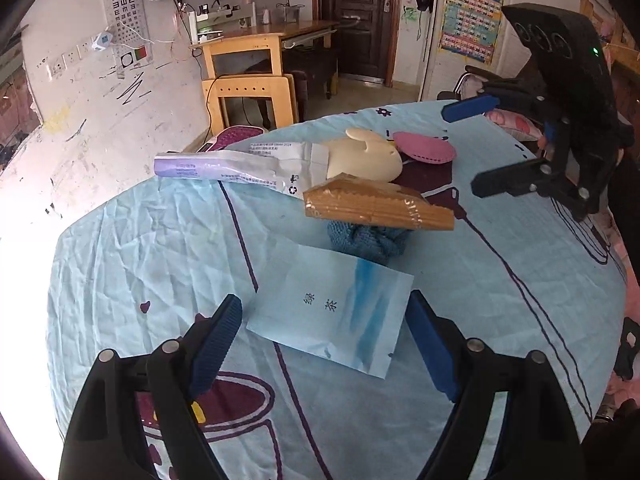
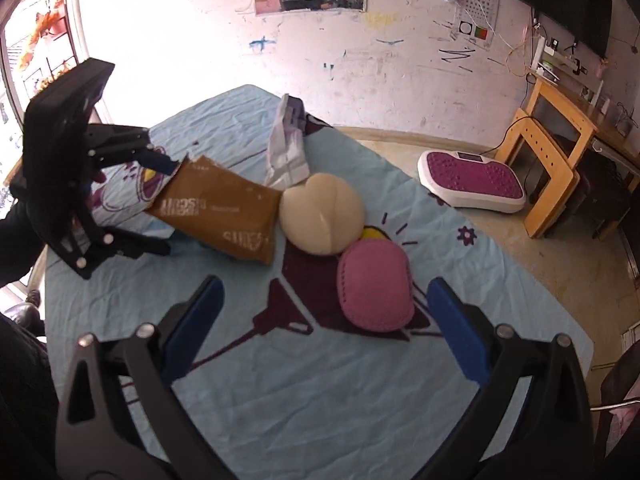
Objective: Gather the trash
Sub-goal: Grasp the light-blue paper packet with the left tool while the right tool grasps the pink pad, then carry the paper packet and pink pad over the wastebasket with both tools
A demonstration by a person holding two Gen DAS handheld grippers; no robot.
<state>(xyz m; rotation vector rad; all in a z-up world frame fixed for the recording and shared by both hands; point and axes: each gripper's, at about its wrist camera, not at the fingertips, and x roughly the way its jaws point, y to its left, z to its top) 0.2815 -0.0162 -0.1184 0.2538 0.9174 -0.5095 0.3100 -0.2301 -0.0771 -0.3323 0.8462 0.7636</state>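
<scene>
Tea packet [image 1: 332, 312] flat, between open tongs [image 1: 324, 344]

Left gripper [image 1: 325, 342] — jaws spread wide, tilted downward, nothing between its pads. Right gripper [image 2: 325, 330] likewise wide apart, angled down — empty.

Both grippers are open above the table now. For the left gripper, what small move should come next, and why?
Probably lower the left gripper straight onto the light blue tea sachet and close. The sachet lies flat on the tablecloth between its open fingers, apart from the brown wrapper, and nothing is held yet. The right gripper is open over the pink pad.
</scene>
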